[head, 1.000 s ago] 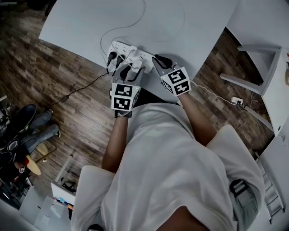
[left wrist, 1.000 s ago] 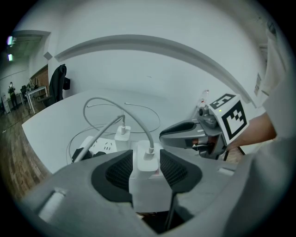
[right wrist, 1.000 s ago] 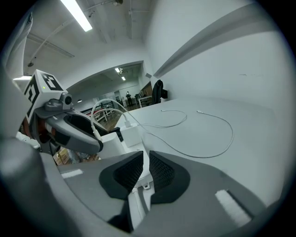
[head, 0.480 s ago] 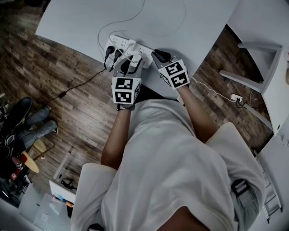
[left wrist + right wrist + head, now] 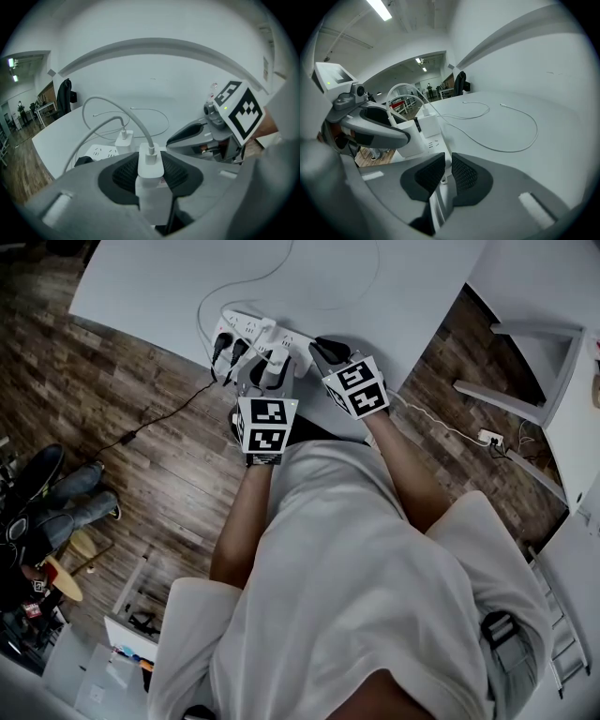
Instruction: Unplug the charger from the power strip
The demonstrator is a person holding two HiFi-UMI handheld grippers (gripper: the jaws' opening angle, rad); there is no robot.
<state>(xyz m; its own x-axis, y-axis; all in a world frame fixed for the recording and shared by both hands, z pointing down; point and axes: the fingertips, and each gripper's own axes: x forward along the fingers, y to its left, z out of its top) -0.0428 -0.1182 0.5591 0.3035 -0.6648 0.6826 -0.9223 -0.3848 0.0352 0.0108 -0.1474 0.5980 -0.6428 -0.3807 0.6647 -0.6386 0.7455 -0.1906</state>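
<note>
Over power strip point(image 5: 246, 326), left claw point(image 5: 266, 379) tilted down, closing on charger point(image 5: 150, 176).

We find that the left gripper's point(image 5: 151, 177) jaws have just been closing on the white charger point(image 5: 150, 161), which stands between them above the power strip point(image 5: 246, 326). The pads now sit against its two sides, with no gap we can make out. From the head view, the back of that gripper has swung a little toward the power strip's right end. Its marker cube has rolled from a tilt to sit squarer, so the gripper now points more straight at the power strip. Our own viewpoint has drifted too: the power strip now lies slightly higher and further left in the head view.
</note>
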